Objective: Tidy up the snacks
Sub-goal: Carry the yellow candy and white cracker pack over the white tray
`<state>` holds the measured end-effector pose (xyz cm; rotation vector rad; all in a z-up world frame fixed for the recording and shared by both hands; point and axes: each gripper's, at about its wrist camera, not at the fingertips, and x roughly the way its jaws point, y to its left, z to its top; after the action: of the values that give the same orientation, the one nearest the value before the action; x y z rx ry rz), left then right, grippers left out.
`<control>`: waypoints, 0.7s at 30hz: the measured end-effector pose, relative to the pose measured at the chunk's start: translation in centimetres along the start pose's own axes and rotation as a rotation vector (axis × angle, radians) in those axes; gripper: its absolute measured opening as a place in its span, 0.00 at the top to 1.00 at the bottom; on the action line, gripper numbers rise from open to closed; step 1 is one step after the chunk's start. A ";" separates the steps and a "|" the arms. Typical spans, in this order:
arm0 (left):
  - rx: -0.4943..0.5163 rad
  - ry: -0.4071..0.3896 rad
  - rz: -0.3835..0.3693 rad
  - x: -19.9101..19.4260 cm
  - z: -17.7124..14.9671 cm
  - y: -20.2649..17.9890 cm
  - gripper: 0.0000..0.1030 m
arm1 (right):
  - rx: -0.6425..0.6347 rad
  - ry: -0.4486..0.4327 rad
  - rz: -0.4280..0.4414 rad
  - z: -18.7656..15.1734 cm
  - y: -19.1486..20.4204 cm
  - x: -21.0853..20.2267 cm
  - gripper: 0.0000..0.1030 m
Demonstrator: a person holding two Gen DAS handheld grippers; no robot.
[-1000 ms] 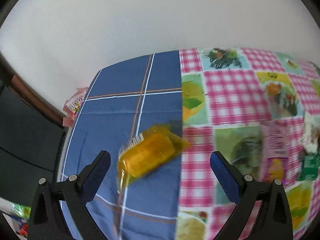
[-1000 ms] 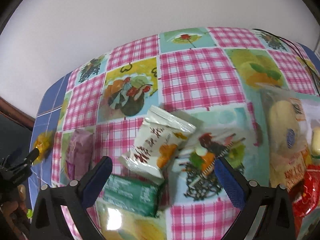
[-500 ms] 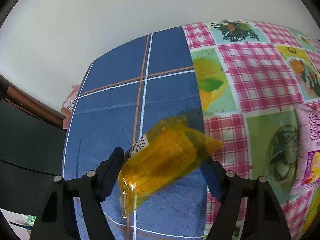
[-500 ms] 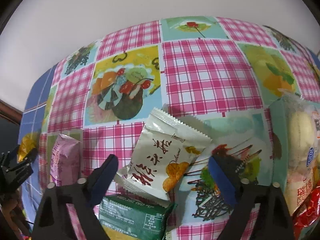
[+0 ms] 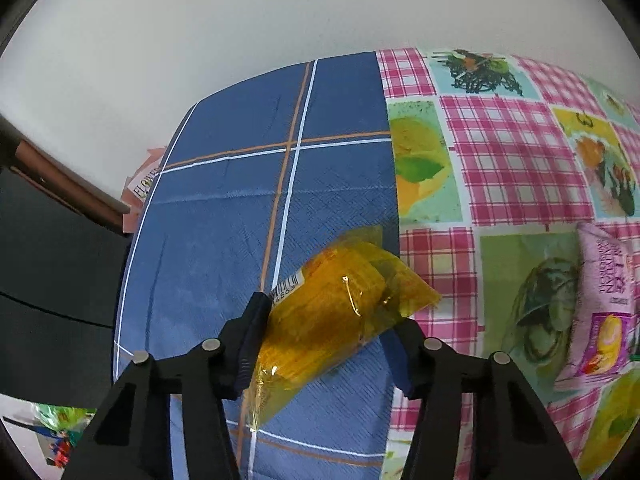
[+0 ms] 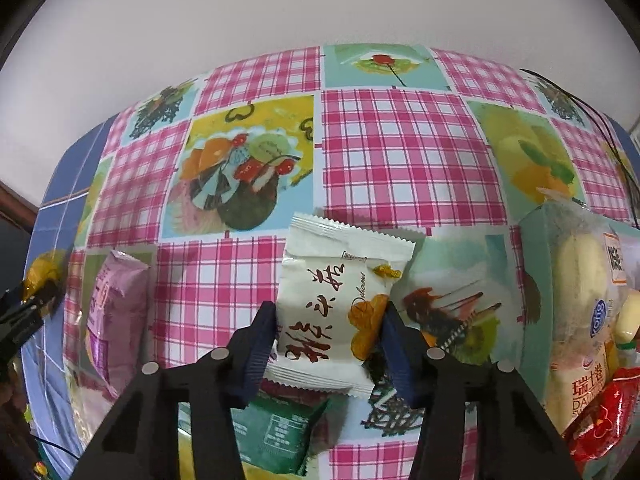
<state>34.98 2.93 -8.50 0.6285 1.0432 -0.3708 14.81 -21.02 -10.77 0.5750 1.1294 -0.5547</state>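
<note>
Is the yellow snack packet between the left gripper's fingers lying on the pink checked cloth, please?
No, the yellow packet lies mostly on the blue cloth, only its tip crossing onto the pink checked cloth.

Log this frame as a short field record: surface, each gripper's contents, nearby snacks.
surface: table under pink checked fruit-print cloth, with a blue napkin laid at one end
left gripper: jaws just closing, pads against the yellow cellophane-wrapped snack lying on the napkin
right gripper: jaws just closing, pads against the white sachet with red characters
under sachet: green packet
beside: pink pouch
far side: pale roll-cake bag; red wrapper
lifted: cannot tell
</note>
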 end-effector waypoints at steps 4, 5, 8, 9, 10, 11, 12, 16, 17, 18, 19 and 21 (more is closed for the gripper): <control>-0.018 -0.009 -0.014 -1.4 -0.2 -0.6 0.47 | 0.007 0.001 0.014 -0.5 -0.9 -0.6 0.48; -0.023 -0.014 -0.015 -2.0 -0.4 -0.8 0.47 | 0.008 -0.003 0.017 -0.7 -1.1 -0.9 0.48; -0.052 -0.032 -0.035 -4.0 -0.7 -1.8 0.48 | 0.003 -0.018 0.016 -1.2 -1.6 -2.0 0.48; -0.062 -0.038 -0.046 -4.6 -0.8 -1.9 0.48 | 0.005 -0.026 0.019 -1.2 -1.5 -2.4 0.48; -0.075 -0.046 -0.058 -5.3 -1.0 -2.2 0.48 | 0.005 -0.031 0.023 -1.4 -1.7 -2.9 0.48; -0.090 -0.054 -0.076 -6.2 -1.2 -2.8 0.48 | 0.005 -0.037 0.025 -1.6 -1.9 -3.4 0.48; -0.100 -0.060 -0.087 -6.7 -1.4 -3.1 0.48 | 0.005 -0.045 0.025 -1.9 -2.1 -4.1 0.48; -0.149 -0.089 -0.139 -9.7 -2.5 -5.6 0.48 | 0.004 -0.069 0.021 -3.0 -2.8 -6.0 0.48; -0.160 -0.098 -0.151 -10.3 -2.9 -6.1 0.48 | 0.004 -0.072 0.025 -3.3 -2.9 -6.5 0.48; -0.179 -0.106 -0.169 -11.0 -3.2 -6.7 0.47 | 0.003 -0.075 0.028 -3.7 -3.1 -7.0 0.48; -0.194 -0.110 -0.189 -11.6 -3.5 -7.2 0.47 | -0.001 -0.080 0.029 -4.2 -3.2 -7.5 0.48; -0.232 -0.121 -0.233 -13.0 -4.3 -8.4 0.47 | -0.007 -0.094 0.029 -5.2 -3.7 -8.6 0.48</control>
<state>21.28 -0.86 -1.10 0.2737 1.0281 -0.4770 6.05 -19.18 -4.83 0.5529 1.0324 -0.5470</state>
